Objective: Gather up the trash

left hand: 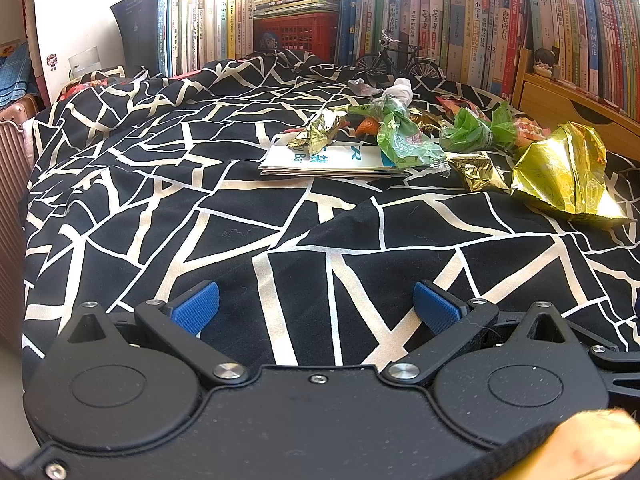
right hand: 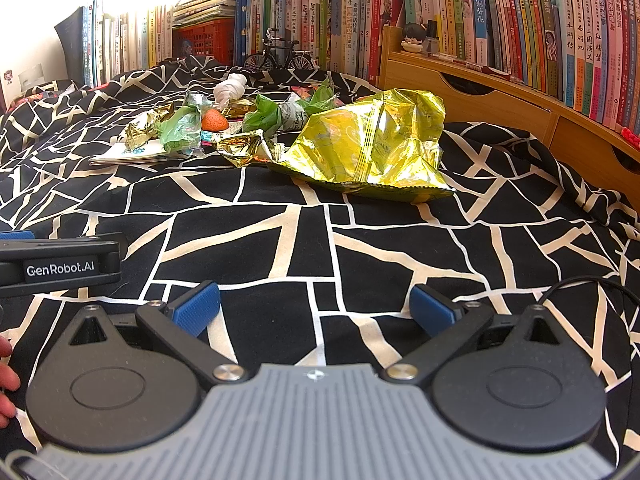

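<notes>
Trash lies in a loose pile on a black cloth with cream lines. A big crumpled gold snack bag point(right hand: 372, 144) is nearest my right gripper point(right hand: 314, 306), which is open and empty well short of it. That gold bag point(left hand: 564, 172) sits far right in the left wrist view. Green wrappers point(left hand: 404, 136) point(right hand: 180, 128), small gold foil wrappers point(left hand: 320, 132) point(right hand: 248, 150), a white tissue ball point(right hand: 230, 86) and an orange piece point(right hand: 215, 120) lie behind, partly on a thin booklet point(left hand: 332, 162). My left gripper point(left hand: 316, 306) is open, empty, far from the pile.
Rows of books point(right hand: 440, 12) line the back. A wooden drawer unit point(right hand: 480, 96) stands at right, a red crate point(left hand: 298, 34) and a small model bicycle point(right hand: 278, 56) behind the pile. The left gripper's body point(right hand: 60, 266) shows at the right view's left edge, with fingers of a hand below.
</notes>
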`<state>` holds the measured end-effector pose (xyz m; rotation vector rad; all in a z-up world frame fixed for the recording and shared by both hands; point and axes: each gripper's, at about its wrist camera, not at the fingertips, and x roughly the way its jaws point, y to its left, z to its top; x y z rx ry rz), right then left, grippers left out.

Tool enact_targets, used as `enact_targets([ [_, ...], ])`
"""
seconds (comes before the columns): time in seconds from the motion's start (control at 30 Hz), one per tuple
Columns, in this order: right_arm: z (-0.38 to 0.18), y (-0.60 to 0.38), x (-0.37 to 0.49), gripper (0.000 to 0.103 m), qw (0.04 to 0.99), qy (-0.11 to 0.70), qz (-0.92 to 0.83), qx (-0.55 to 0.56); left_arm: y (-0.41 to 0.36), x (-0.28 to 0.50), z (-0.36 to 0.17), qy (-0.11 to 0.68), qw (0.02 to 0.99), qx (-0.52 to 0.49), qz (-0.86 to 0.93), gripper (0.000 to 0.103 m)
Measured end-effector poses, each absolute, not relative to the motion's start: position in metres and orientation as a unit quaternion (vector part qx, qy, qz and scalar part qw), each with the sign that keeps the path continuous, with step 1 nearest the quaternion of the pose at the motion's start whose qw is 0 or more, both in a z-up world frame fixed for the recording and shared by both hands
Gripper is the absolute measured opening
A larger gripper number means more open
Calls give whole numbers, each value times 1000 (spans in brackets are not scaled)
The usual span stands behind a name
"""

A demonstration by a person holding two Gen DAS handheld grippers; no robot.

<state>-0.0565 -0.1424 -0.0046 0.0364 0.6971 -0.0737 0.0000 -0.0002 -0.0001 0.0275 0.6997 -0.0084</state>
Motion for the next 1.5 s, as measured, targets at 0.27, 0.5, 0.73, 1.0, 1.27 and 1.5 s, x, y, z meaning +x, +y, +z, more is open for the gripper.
enact_targets([
  [0.27,-5,-142,-57,103,939,341,-36,18,0,0,0,343,939,14,-4,103],
  [0.5,-5,-143,-56,103,939,342,-35,17,0,0,0,344,939,14,-4,103],
  [0.73,11,-146,-52,103,926,376,-32,28,2,6,12,387,922,11,-29,103],
  [1.0,66,-153,-64,103,932,355,-43,65,15,-24,74,330,936,30,-118,103],
  [1.27,142,-151,-83,103,940,322,-46,106,32,-49,173,288,939,57,-182,103],
  [1.5,210,-142,-91,103,950,292,-20,112,61,-50,255,262,938,69,-215,103],
])
